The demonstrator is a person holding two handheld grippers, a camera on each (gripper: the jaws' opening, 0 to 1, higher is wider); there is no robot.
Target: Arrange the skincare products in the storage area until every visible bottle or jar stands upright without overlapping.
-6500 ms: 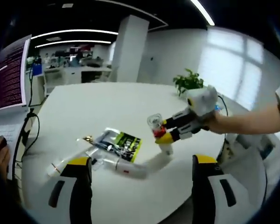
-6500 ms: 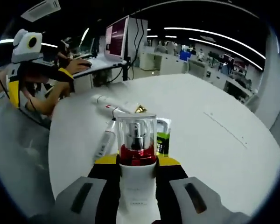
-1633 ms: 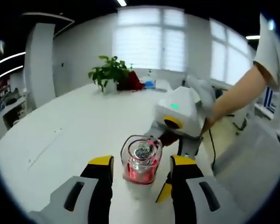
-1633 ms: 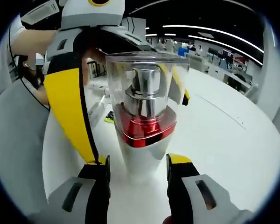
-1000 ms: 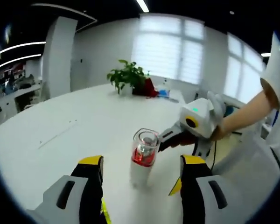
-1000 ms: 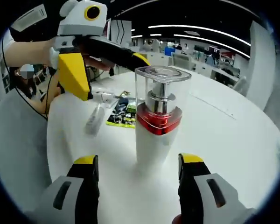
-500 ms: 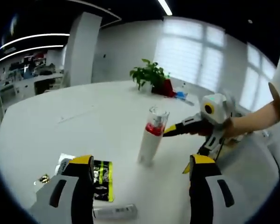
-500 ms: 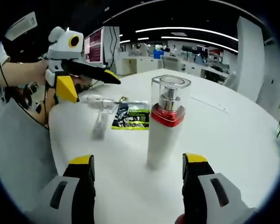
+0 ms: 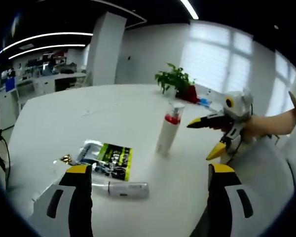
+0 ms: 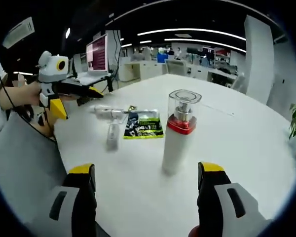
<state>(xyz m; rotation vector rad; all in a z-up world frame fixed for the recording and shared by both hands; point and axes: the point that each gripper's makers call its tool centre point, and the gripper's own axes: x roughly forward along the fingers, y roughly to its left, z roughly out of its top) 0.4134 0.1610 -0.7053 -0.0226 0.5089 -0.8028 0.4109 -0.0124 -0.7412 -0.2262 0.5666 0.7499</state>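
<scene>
A white pump bottle (image 10: 180,136) with a red collar and a clear cap is seen standing upright on the round white table (image 10: 256,148), free of both grippers. The right gripper (image 10: 147,195) is held with its jaws spread wide and empty, the bottle lying ahead between them. The left gripper (image 9: 147,197) is likewise held open and empty. Near it a green-and-black sachet (image 9: 113,158) lies flat, its printing too small to be read, and a white tube (image 9: 122,188) lies on its side just beside the sachet. A second tube (image 10: 108,112) is seen lying beyond the sachet in the right gripper view. A potted plant (image 9: 173,79) stands at the table's far edge.
</scene>
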